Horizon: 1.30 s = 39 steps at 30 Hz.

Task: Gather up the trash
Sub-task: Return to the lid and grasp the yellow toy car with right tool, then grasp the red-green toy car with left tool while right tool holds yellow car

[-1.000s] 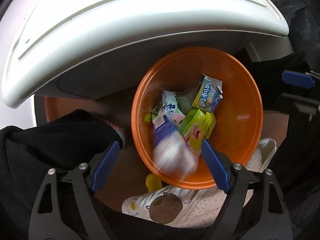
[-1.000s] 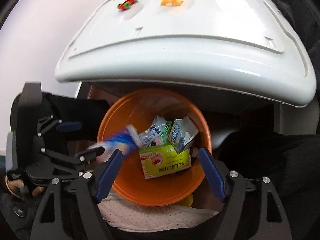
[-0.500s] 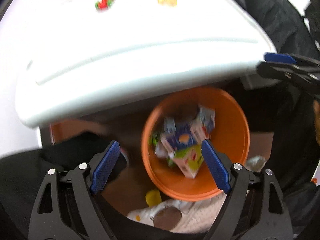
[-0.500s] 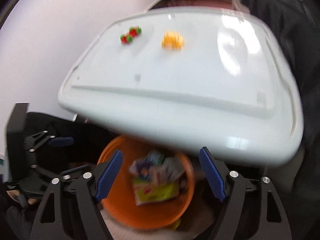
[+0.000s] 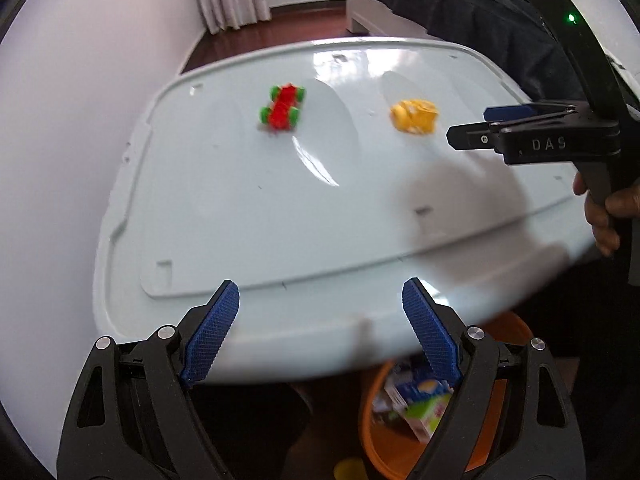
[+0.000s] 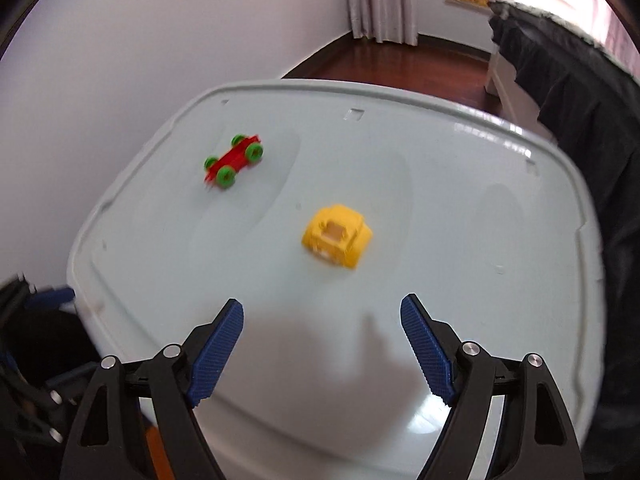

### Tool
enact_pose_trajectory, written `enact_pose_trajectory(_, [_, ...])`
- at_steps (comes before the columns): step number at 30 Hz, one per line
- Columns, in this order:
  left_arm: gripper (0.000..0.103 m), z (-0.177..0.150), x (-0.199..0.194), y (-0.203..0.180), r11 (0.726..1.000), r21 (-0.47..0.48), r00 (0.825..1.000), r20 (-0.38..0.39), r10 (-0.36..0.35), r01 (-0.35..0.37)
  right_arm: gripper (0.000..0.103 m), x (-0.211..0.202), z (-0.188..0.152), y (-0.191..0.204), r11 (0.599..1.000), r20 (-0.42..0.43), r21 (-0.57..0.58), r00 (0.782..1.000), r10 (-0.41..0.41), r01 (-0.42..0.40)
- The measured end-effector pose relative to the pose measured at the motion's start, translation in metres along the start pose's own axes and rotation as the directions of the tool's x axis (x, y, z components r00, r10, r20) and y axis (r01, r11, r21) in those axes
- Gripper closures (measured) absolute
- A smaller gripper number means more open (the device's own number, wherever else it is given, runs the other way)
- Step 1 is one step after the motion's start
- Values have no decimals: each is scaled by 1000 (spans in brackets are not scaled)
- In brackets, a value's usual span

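Above the near edge of the pale tray table point(image 5: 248, 208), the left gripper point(image 5: 320, 332) points steeply down, and its two blue fingers point(image 5: 210, 334) stand wide apart with nothing between them. Behind its right finger, below the table edge, the orange bin point(image 5: 374, 436) is partly visible, and inside it lie some cartons of trash point(image 5: 416, 404) (the print on them is too blurred to read). A small yellow object point(image 5: 350, 470) sits on the floor just beside the bin.

Over the table surface point(image 6: 460, 240), the right gripper point(image 6: 322, 344) also tilts downward; its jaws have just been opening a little more, and no thing is between the blue fingers point(image 6: 218, 350). Its shadow falls on the table under it. From the left wrist view, this same gripper point(image 5: 466, 128) comes in from the right side, held level over the table, and a hand point(image 5: 606, 212) grips its black handle from below.

On the table, a red toy car with green wheels point(image 6: 234, 162) lies toward the far left, and a yellow toy car point(image 6: 336, 236) rests nearer the middle, well apart from the red one. Neither gripper touches them. A dark cloth point(image 6: 568, 92) hangs at the right edge of the table, and white curtains point(image 6: 380, 0) reach the wooden floor behind.
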State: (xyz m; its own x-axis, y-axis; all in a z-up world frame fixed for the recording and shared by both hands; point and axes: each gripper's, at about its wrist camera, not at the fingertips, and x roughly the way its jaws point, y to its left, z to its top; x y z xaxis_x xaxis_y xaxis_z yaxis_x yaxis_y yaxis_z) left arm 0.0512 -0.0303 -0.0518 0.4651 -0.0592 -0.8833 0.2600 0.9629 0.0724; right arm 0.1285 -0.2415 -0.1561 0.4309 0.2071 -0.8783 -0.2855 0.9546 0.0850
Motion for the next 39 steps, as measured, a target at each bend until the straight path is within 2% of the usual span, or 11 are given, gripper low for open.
enact_pose_trajectory(2, [21,-1,3,0,1000,0,1000,4,31,-31,24,10,6,-1,999,0,40,1000,23,-23])
enact_pose_trajectory(9, [21,-5,5,1,999,-16,999,18,51,-51,24,30,21,-5,985,7,157,997,71,-71])
enact_pose_trajectory(14, [21,-7,5,11,998,-64,1000,8,24,-23,24,46,27,-13,956,5,270,993,119,-116])
enact_pose_trajectory(17, [21,-8,5,16,996,-84,1000,10,7,-6,27,57,30,-14,941,-7,320,993,115,-107])
enact_pose_trajectory(22, [21,-8,6,25,993,-114,1000,10,-14,15,27,67,38,-6,942,2,332,999,44,-42])
enact_pose_trajectory(24, [21,-9,8,27,992,-125,1000,4,-22,22,31,69,40,1,947,2,320,1000,-11,10])
enact_pose_trajectory(30, [21,-10,13,35,988,-151,999,-10,-34,32,39,78,41,24,958,8,232,984,-178,171])
enact_pose_trajectory(32, [21,-10,13,37,985,-165,999,-13,-42,40,42,78,40,23,957,14,231,983,-181,173])
enact_pose_trajectory(34, [21,-10,15,40,982,-181,998,-18,-52,48,56,76,39,22,959,22,232,985,-174,164])
enact_pose_trajectory(35, [21,-10,16,41,981,-188,998,-21,-54,50,58,74,38,20,959,26,236,986,-166,155])
enact_pose_trajectory(39, [21,-11,18,42,980,-195,999,-21,-41,36,58,66,35,16,963,21,231,989,-145,136])
